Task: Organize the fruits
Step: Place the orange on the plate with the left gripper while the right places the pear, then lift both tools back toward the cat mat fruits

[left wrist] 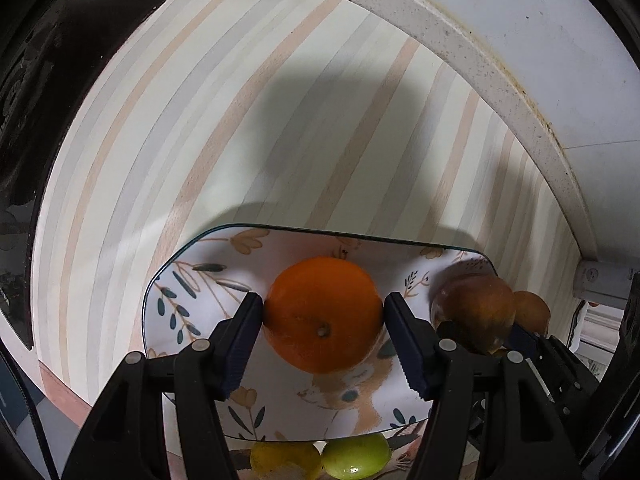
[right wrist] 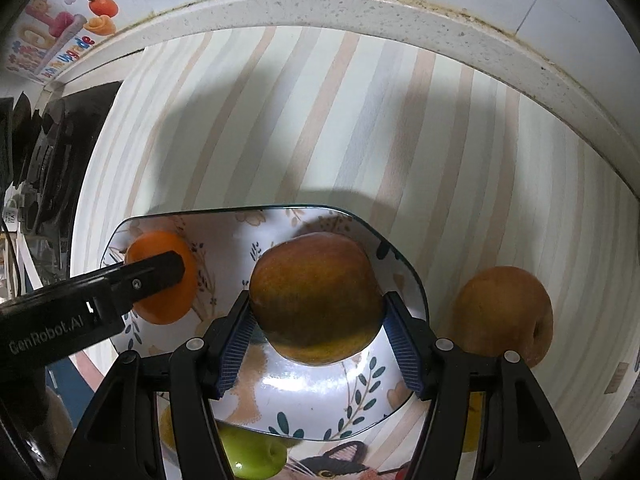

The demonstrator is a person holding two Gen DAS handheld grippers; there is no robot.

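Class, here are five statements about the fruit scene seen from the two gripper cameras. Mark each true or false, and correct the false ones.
1. The orange sits between the left gripper fingers. True.
2. The right gripper brackets a green fruit. False: it brackets a brownish pear-like fruit; the green fruit lies lower, on another plate.
3. Both bracketed fruits are over the floral plate. True.
4. A second brown fruit rests on the floral plate. False: it sits beside it on the striped surface.
5. The surface is plain black. False: pale stripes.
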